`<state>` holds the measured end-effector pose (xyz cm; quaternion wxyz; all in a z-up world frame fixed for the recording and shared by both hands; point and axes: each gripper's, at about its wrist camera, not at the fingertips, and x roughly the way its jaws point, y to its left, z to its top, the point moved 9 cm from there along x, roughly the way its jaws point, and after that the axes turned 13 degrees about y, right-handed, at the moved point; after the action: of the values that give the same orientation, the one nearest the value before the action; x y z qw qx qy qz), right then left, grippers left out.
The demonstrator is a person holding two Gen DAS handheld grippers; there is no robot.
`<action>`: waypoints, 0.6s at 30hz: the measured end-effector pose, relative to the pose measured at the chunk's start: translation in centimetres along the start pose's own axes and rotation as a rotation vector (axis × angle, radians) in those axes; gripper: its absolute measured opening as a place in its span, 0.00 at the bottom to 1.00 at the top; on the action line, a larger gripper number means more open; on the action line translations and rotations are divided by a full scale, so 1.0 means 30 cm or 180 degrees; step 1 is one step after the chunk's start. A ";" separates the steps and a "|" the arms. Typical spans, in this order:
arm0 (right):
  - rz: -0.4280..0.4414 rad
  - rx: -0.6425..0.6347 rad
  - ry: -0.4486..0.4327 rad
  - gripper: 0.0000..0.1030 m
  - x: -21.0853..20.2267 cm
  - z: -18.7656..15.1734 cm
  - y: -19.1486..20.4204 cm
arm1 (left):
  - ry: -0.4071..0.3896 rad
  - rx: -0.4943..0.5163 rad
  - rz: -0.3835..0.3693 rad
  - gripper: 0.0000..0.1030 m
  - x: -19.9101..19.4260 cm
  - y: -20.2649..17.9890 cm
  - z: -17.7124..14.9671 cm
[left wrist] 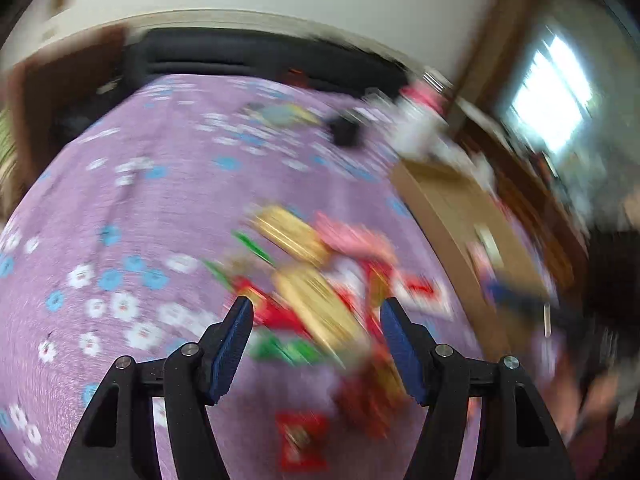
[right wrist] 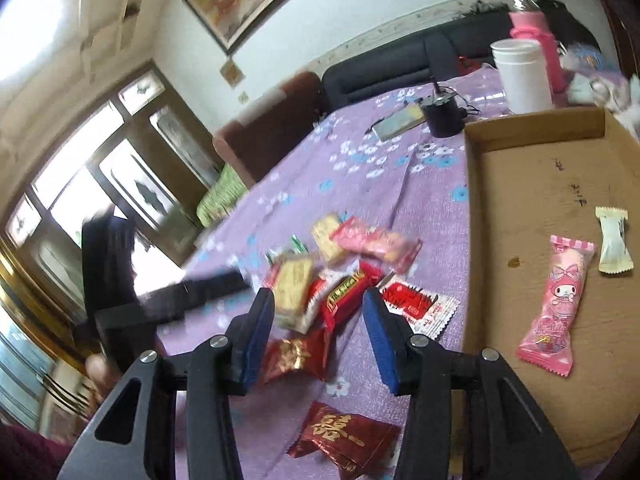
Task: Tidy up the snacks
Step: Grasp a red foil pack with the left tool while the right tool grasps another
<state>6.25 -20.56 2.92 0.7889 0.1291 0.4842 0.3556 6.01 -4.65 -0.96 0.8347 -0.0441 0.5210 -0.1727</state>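
Observation:
Several wrapped snacks lie in a loose pile (right wrist: 332, 276) on the purple flowered tablecloth (right wrist: 360, 168): yellow cracker packs (right wrist: 294, 280), pink packets (right wrist: 376, 242) and red packets (right wrist: 344, 440). My right gripper (right wrist: 318, 296) hovers open above the pile, nothing between its pads. A cardboard box (right wrist: 520, 184) to the right holds a pink bunny-print pack (right wrist: 554, 304) and a cream candy (right wrist: 614, 240). The left wrist view is motion-blurred: my left gripper (left wrist: 316, 306) is open over the same pile (left wrist: 320, 288), box (left wrist: 452, 208) to its right. The left tool shows as a dark blur (right wrist: 192, 292).
Behind the box stand a white cup (right wrist: 520, 76) and a pink bottle (right wrist: 536, 36). A black device (right wrist: 442, 116) and a phone (right wrist: 398, 122) lie further back on the cloth. A dark sofa (right wrist: 380, 72) runs along the far edge; windows are at left.

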 end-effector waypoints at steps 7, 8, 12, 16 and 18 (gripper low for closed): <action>0.0247 -0.0047 0.0056 0.45 -0.021 0.012 0.030 | 0.0369 0.0807 0.0429 0.67 0.112 -0.148 -0.108; 0.0241 -0.0112 0.0093 0.45 -0.021 0.010 0.039 | 0.0392 0.0828 0.0472 0.67 0.126 -0.152 -0.108; 0.0082 -0.0434 0.0336 0.47 -0.016 -0.024 0.063 | 0.0505 0.0898 0.0536 0.67 0.177 -0.165 -0.113; -0.0035 -0.0829 0.0591 0.49 -0.009 -0.087 0.078 | 0.0493 0.0863 0.0543 0.64 0.201 -0.157 -0.104; -0.0113 -0.1110 0.0727 0.55 0.004 -0.129 0.100 | 0.0432 0.0779 0.0536 0.45 0.198 -0.145 -0.090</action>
<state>1.67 -18.87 2.57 0.7455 -0.0590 0.5038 0.4324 4.94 -10.42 -6.16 0.8083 0.1136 0.5531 -0.1669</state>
